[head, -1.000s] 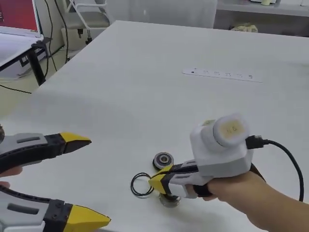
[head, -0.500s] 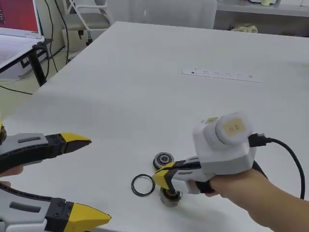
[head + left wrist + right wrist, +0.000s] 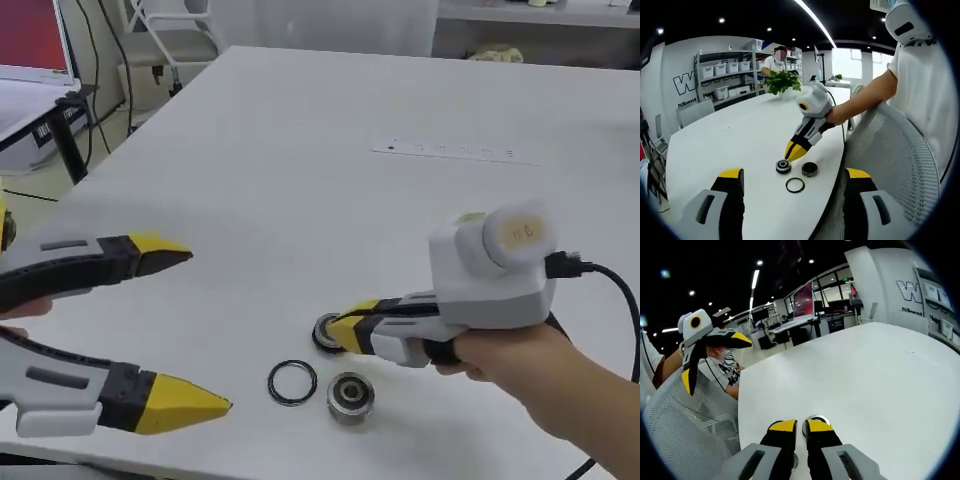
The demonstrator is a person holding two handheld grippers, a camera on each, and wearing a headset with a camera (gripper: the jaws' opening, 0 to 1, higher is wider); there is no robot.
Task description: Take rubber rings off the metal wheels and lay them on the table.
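- In the head view, the left gripper [image 3: 210, 331] sits at the left edge over the white table [image 3: 300, 180], with its yellow-tipped jaws spread wide and nothing between them.
- Also in the head view, the right gripper [image 3: 335, 335] reaches in from the right with its jaws drawn nearly together and gripping nothing we can see. Its tip lies at the far wheel [image 3: 322, 331], which it partly covers, so we cannot tell whether the two touch.
- The near wheel [image 3: 351, 395] stands free on the table, closer to the person. The loose rubber ring [image 3: 292, 382] lies flat just to its left, apart from both wheels. A white power strip [image 3: 450, 152] lies well beyond them.
- In the left gripper view, the left gripper [image 3: 795, 174] shows its two jaws wide apart and empty at the bottom.
- Ahead of those jaws, the rubber ring [image 3: 795, 185] lies nearest, with the far wheel [image 3: 783, 166] and near wheel [image 3: 809, 169] side by side behind it. The right gripper [image 3: 794, 150] points down at the far wheel, and a mesh chair [image 3: 890, 150] is on the right.
- In the right gripper view, the right gripper [image 3: 801, 427] shows only a narrow slit between its jaws. The far wheel [image 3: 816, 418] peeks out just past the tips.
- The left gripper [image 3: 715, 361] hangs at upper left, with its jaws splayed.
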